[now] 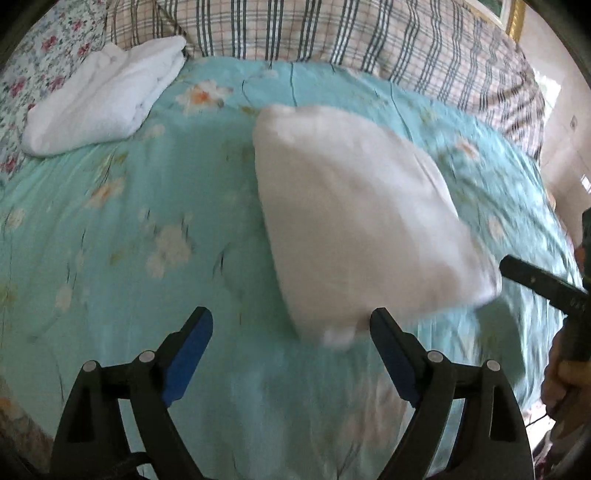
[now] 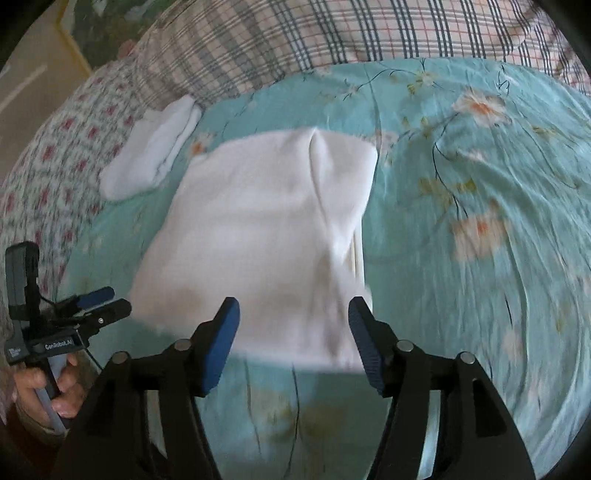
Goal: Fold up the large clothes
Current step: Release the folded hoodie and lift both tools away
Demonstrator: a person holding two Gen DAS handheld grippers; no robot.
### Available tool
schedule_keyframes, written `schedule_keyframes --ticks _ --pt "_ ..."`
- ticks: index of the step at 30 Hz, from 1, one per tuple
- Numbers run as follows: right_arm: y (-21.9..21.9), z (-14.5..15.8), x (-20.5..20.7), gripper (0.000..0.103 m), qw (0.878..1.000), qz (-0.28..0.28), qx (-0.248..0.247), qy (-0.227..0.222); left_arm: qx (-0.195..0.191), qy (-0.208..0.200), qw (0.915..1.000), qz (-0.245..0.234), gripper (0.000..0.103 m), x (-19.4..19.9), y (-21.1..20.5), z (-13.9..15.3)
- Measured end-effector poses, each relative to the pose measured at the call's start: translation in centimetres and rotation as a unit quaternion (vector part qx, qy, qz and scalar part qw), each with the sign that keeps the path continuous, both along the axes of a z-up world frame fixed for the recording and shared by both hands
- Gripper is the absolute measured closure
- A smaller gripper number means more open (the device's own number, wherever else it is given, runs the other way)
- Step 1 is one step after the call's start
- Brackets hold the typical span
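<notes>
A white garment (image 1: 354, 206) lies folded into a thick rectangle on the turquoise floral bed sheet (image 1: 129, 229); it also shows in the right wrist view (image 2: 258, 236). My left gripper (image 1: 291, 321) is open and empty, just short of the garment's near corner. My right gripper (image 2: 293, 314) is open and empty, its fingertips over the garment's near edge. The left gripper shows at the left of the right wrist view (image 2: 99, 302), and a finger of the right gripper (image 1: 535, 277) pokes in at the right of the left wrist view.
A second folded white garment (image 1: 99, 99) lies at the far left of the sheet, also in the right wrist view (image 2: 155, 147). A plaid quilt (image 1: 332, 33) is bunched along the far side. A floral cloth (image 2: 55, 155) lies to the left.
</notes>
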State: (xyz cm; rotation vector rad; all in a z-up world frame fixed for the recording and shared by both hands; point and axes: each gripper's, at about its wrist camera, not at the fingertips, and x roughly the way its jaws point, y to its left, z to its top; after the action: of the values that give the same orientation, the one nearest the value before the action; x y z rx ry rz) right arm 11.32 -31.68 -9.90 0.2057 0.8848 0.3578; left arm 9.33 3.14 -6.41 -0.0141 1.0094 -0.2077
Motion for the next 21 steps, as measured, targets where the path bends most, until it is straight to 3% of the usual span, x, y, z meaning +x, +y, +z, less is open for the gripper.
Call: schedule_keyframes --ticks 4,9,11,15,17,18,21 --pt "-0.1 -0.4 -3.1 0.033 1.000 0.003 -0.010 0.004 0.009 0.018 0.9998 0.001 0.016 -3.4 0.6 -1.4" --pt "0.5 -1.0 -5.8 0.025 0.999 0.023 -0.021 0.018 0.022 0.039 0.9989 0.016 0.016 -5.0 1.5 -2.8" --pt "0.8 -0.9 -6.6 0.025 0.999 0.032 -0.032 0.020 0.033 0.054 0.9980 -0.009 0.016 -4.7 1.2 -2.6" --pt "1.1 1.6 -7.8 0.021 0.997 0.043 -0.058 -0.005 0.075 0.007 0.9968 -0.026 0.015 -5.7 0.3 1.0" --pt "1.1 3.0 -8.7 0.011 0.997 0.045 -0.055 -0.028 0.075 -0.021 0.9963 -0.036 0.009 -6.0 0.2 3.2" --pt "1.1 3.6 -8.9 0.004 0.997 0.047 -0.054 -0.037 0.076 -0.031 0.9960 -0.035 0.000 -6.1 0.1 3.8" --pt "1.2 3.8 -8.7 0.000 0.996 0.049 -0.058 -0.040 0.076 -0.031 0.9961 -0.032 0.000 -5.8 -0.1 4.1"
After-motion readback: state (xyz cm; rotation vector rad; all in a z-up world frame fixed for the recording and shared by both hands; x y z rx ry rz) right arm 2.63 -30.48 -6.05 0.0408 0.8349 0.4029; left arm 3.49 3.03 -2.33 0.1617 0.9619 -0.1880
